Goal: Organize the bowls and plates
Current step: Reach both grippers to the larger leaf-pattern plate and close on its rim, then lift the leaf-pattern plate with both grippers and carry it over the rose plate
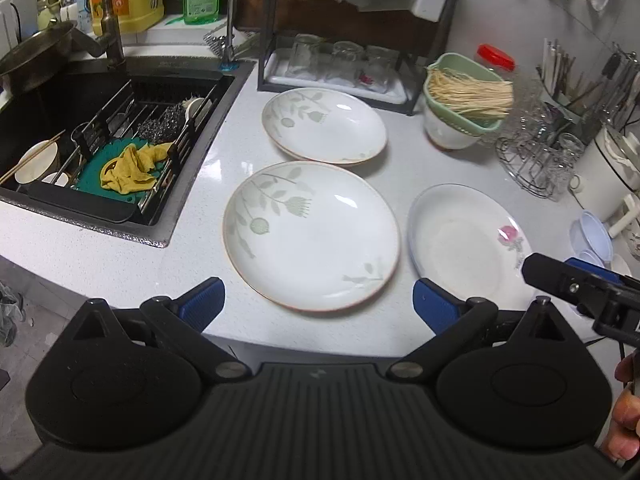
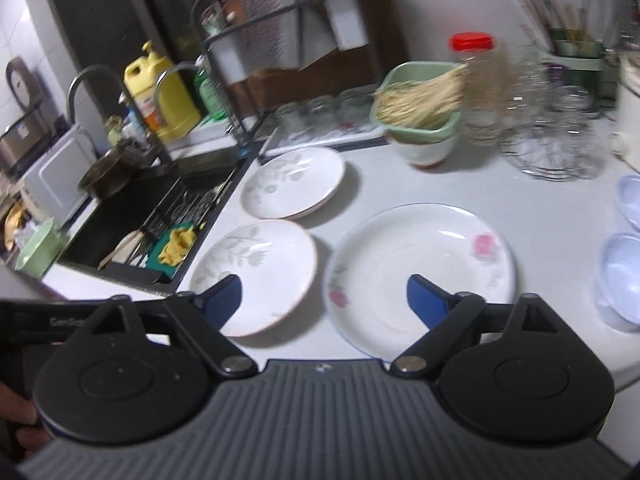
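Looking down your left gripper (image 1: pixel 316 300), you have its blue-padded jaws spread wide with nothing between them, hovering over the near rim of the closest leaf-patterned plate (image 1: pixel 311 236) on the white countertop (image 1: pixel 208 184). A second leaf-patterned plate (image 1: pixel 325 125) lies behind it, apparently stacked on another plate of the same kind, whose rim peeks out along its near-left edge. Just to the right of the near plate, apart from it, sits the rose-patterned plate (image 1: pixel 466 244) with a thin blue rim. Your right gripper (image 2: pixel 324 300) also has its jaws well apart and empty; in its own view one blue pad hangs over the near leaf plate and the other over the rose plate, neither pressing on anything. From the left view you can see a black finger of that right tool over the rose plate's right edge.

Behind the plates, a green colander (image 1: pixel 464 92) holding dry noodles rests in a white bowl (image 1: pixel 448 132), with a red-lidded jar (image 1: pixel 496 58) behind it. A black dish rack (image 1: pixel 340 64) with upturned glasses stands against the wall. To the left, the dark sink (image 1: pixel 120 140) holds a drain rack with a yellow cloth (image 1: pixel 130 168) on a green mat and a steel scourer (image 1: pixel 162 122). Pale blue small bowls (image 2: pixel 624 276) sit at the far right of the counter.
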